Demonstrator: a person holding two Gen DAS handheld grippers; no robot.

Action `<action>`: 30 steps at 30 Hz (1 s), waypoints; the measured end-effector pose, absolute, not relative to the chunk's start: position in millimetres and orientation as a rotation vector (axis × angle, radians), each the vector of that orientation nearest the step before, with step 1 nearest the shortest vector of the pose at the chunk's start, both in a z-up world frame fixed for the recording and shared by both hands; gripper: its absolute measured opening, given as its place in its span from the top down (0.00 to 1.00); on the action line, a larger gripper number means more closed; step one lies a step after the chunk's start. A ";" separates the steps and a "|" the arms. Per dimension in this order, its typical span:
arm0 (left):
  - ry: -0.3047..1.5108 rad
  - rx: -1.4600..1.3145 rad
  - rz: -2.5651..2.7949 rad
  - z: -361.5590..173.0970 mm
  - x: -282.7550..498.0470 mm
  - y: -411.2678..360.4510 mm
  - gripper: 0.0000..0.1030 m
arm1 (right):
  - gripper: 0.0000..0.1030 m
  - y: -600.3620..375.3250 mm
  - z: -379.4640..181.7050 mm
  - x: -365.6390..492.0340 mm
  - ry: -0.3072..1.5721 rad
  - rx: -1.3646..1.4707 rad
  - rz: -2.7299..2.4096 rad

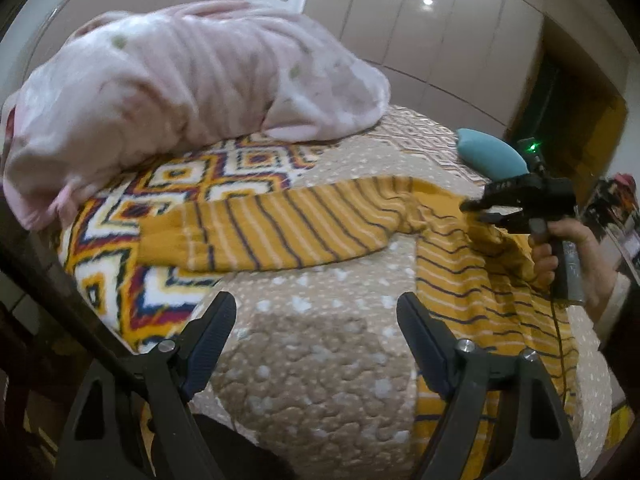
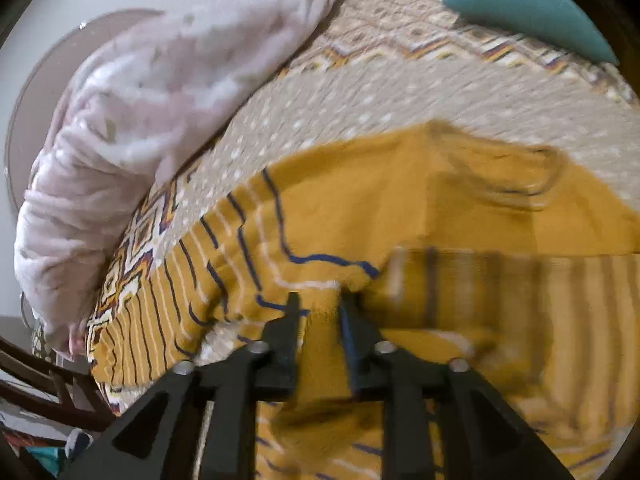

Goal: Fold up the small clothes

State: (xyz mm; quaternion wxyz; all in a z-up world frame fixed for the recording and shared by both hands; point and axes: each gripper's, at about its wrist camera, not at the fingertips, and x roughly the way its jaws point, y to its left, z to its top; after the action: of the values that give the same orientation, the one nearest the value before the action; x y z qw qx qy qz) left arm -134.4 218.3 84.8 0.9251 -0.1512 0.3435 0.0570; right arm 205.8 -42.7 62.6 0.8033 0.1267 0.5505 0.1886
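Observation:
A mustard top with dark blue and white stripes (image 1: 280,232) lies spread on the patterned bedspread (image 1: 320,360), one long sleeve stretched out to the left. My left gripper (image 1: 316,300) hovers open over bare bedspread just left of the top's body, with nothing between its fingers. At the right, a hand holds my right gripper (image 1: 474,210) low over the top's upper part. In the right wrist view the right gripper (image 2: 320,298) stands with its jaws apart above the mustard top (image 2: 360,200); the pads do not press on the cloth. A striped fold at the right is blurred.
A bunched pink blanket (image 1: 180,80) (image 2: 140,120) takes up the far left of the bed. A teal pillow (image 1: 476,152) (image 2: 528,4) lies at the far edge. Dark wooden furniture (image 2: 52,380) stands beside the bed at lower left. Wardrobe doors (image 1: 420,20) rise behind.

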 end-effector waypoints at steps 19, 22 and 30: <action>0.766 -0.654 0.235 32.1 -115.4 302.2 0.21 | 0.42 -183.5 67.7 78.1 1.063 0.394 0.335; 0.781 -0.778 0.165 13.6 -100.9 310.9 0.21 | 0.42 -207.0 66.9 58.9 1.036 0.406 0.311; 0.756 -0.876 0.203 -4.9 -50.8 333.8 0.53 | 0.42 -224.1 83.1 25.3 0.952 0.374 0.287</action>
State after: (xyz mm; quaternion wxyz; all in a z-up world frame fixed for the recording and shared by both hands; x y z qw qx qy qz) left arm -50.8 333.8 -4.9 0.8322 -0.4134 0.3568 0.0959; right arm 25.3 -224.1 83.1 0.8621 0.1784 0.4541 0.1368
